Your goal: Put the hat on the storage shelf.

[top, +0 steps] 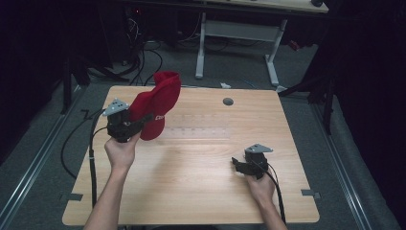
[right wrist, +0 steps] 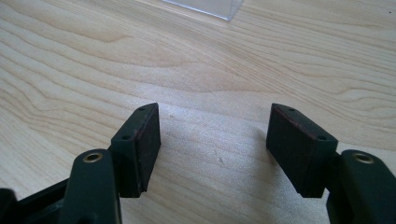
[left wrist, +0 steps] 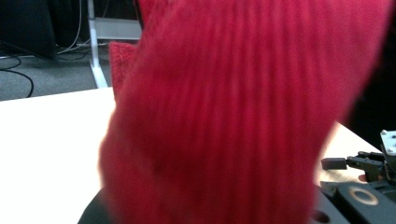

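Item 1. Right hand-held gripper [top: 238, 164]: lower right of the high view, low over the worktop [top: 201, 191] and gripped from below by a hand [top: 261, 188]. In the right gripper view its two black jaws stand wide apart, released, with only bare wood grain between the pads [right wrist: 147, 142].

Item 2. Left hand-held gripper [top: 143, 120]: left of centre in the high view, raised above the worktop, grey three-cornered plate on top, cable trailing down toward the lower left. Jaws clenched on a red knitted hat [top: 159, 103].

Item 3. Red knitted hat: held off the worktop at the left gripper, the ribbed fabric rising toward the upper middle of the frame; white lettering shows near the grip but is too small to read. In the left gripper view the hat [left wrist: 243, 112] is blurred and close, covering the jaws.

Item 4. Clear plastic box [top: 198, 125]: centre of the worktop, just right of the hat.

Item 5. Round grey grommet [top: 228, 101]: far edge of the worktop.
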The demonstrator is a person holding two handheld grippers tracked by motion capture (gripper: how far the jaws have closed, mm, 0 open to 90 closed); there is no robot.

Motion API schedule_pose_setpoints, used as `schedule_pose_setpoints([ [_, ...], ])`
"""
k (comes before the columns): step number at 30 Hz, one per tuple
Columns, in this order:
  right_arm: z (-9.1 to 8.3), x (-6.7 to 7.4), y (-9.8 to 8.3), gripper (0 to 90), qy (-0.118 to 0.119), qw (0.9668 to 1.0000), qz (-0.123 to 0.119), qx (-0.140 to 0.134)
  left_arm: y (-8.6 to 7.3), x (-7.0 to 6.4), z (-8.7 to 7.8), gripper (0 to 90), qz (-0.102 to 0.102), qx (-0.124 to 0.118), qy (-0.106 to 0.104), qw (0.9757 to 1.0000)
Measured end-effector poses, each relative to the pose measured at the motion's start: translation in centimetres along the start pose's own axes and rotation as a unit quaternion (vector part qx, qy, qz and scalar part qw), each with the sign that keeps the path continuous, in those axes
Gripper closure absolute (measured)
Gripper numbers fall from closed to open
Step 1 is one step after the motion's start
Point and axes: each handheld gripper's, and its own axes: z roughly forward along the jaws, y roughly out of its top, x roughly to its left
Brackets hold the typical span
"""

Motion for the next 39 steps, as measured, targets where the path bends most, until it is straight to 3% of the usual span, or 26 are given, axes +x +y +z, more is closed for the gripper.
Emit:
schedule_pose_setpoints([
  [18, 0.0, 0.0, 0.0, 35.2, 0.001, 1.0, 0.0, 0.001, 0.6, 0.5, 2.9, 85.9, 0.012, -0.019, 0.013, 0.9997],
  [28, 0.0, 0.0, 0.0, 35.0, 0.0, 1.0, -0.001, 0.001, 0.0, 1.3, 4.3, 85.8, 0.002, -0.022, 0.026, 0.9994],
  [39, 0.0, 0.1, 0.0, 35.0, 0.0, 1.0, 0.0, 0.0, 0.1, 2.0, 4.2, 85.8, -0.008, -0.035, 0.039, 0.9986],
])
